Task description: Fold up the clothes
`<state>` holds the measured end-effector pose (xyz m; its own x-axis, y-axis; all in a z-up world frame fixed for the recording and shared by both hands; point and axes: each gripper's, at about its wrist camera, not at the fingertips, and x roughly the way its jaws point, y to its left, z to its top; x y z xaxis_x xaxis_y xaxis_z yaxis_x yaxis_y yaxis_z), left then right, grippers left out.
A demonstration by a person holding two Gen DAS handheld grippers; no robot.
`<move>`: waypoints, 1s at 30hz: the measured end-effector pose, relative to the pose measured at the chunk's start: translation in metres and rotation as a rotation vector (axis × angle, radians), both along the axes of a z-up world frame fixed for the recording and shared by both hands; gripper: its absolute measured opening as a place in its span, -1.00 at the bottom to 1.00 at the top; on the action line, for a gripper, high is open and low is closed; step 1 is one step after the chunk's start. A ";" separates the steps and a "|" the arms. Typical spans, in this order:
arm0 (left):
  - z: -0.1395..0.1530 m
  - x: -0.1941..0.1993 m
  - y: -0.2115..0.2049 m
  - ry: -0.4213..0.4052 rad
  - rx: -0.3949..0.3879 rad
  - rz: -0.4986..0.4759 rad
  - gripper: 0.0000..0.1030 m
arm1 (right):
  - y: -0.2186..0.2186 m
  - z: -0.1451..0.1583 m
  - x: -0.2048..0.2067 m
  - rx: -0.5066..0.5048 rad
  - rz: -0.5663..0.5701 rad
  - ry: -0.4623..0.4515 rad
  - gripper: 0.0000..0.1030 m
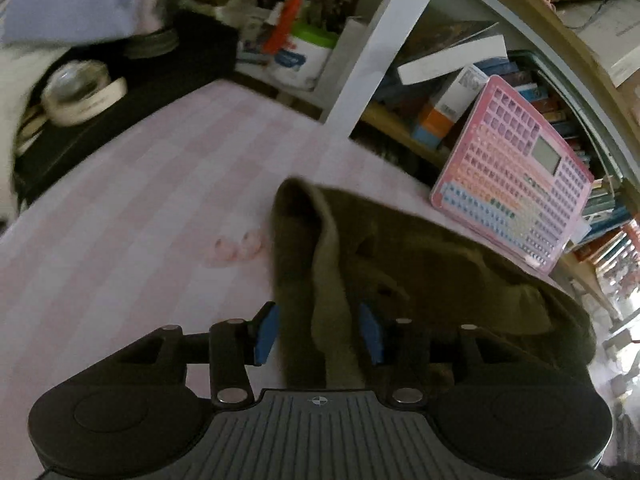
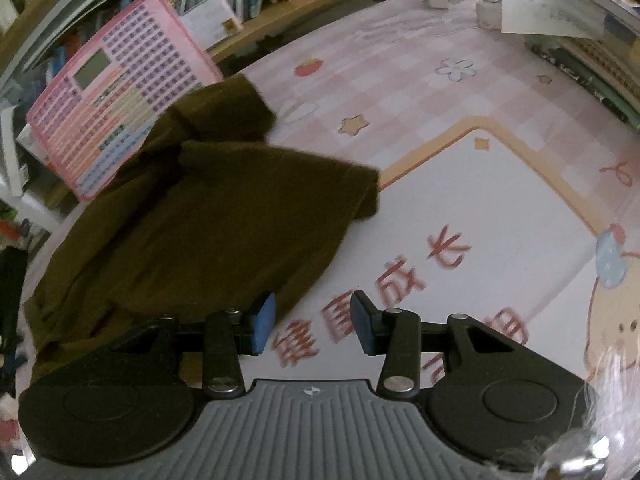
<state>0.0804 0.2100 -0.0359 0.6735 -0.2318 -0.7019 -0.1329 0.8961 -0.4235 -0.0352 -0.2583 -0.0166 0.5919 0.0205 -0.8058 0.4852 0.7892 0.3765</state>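
I see a broad pink-and-white checked desk mat (image 2: 400, 80), smooth and printed with stars and red characters, covering the desk. On it lies the dark olive, fuzzy-knit garment (image 2: 208, 216), bunched in soft folds with one sleeve folded over. Behind it leans a flat pink plastic keypad board (image 2: 116, 92), rigid and gridded. My left gripper (image 1: 320, 330) has a ridge of the fabric between its blue pads (image 1: 266, 332), jaws partly spread. My right gripper (image 2: 312, 322) stands open over the mat, empty, just beside the garment's hem.
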 end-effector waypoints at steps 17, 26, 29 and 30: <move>-0.029 -0.018 -0.018 0.098 -0.318 0.103 -0.79 | -0.042 -0.004 0.043 0.225 -0.124 -0.108 -0.91; 0.029 -0.036 -0.015 -0.100 -0.348 -0.073 -0.80 | -0.039 0.121 -0.009 0.146 -0.066 -0.482 -0.93; 0.001 -0.050 0.008 0.010 -0.292 -0.054 -0.80 | -0.032 0.085 -0.048 0.128 -0.087 -0.289 -0.93; -0.007 -0.055 0.015 0.041 -0.275 -0.050 -0.80 | -0.029 0.068 -0.056 0.133 -0.094 -0.215 -0.93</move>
<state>0.0256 0.2247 -0.0427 0.6285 -0.4499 -0.6344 -0.1135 0.7539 -0.6471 -0.0908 -0.2874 0.0517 0.7532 0.0551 -0.6555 0.4518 0.6810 0.5763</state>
